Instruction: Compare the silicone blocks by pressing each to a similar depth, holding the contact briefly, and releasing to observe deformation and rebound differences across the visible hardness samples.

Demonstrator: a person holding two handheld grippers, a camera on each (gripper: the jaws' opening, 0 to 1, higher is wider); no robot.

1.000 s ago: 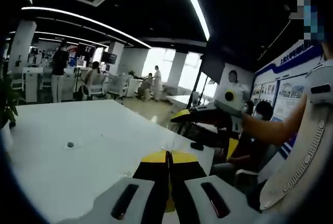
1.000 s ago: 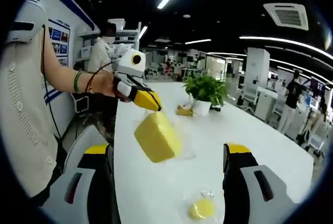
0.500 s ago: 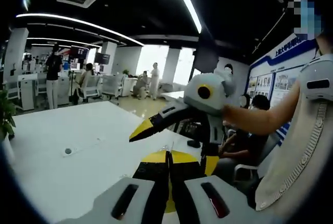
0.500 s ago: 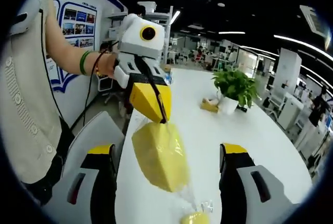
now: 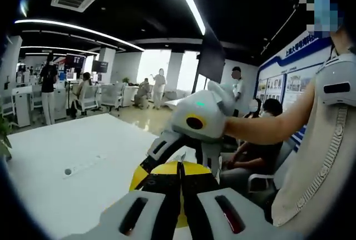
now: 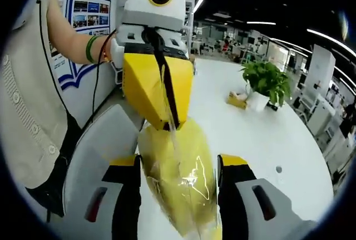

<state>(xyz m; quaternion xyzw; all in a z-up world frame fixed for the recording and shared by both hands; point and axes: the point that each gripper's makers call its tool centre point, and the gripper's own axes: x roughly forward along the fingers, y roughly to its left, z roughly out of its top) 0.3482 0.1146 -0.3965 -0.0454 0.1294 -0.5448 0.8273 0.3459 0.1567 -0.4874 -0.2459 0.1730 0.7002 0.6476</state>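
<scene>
The yellow silicone block (image 6: 181, 181), wrapped in a clear glossy bag, hangs in the air above the white counter (image 6: 250, 128), right between the two jaws of the right claw (image 6: 179, 195). Its long axis runs up and down the right gripper view, roughly in line with those jaws, so the broad faces of the block look toward each jaw. The right claw is spread, with the block filling most of the gap; whether either jaw already touches the wrapping is hard to judge, though the left-hand jaw seems just against it.

The left claw (image 6: 167, 120) comes down from above in the right gripper view, pressed together on the top of the bag, so the block dangles from that pinch. The squeeze to come therefore turns on the right claw, which is the one straddling the block; it needs only to draw its jaws in across the short axis.

In the left gripper view the left claw (image 5: 179, 173) shows pinched tight, with the right claw (image 5: 167, 153) crossing close in front of it, and the block itself is hidden behind the jaws. The lower end of the block is cut off at the bottom of the right gripper view. A potted plant (image 6: 267, 84) stands well apart on the counter.
</scene>
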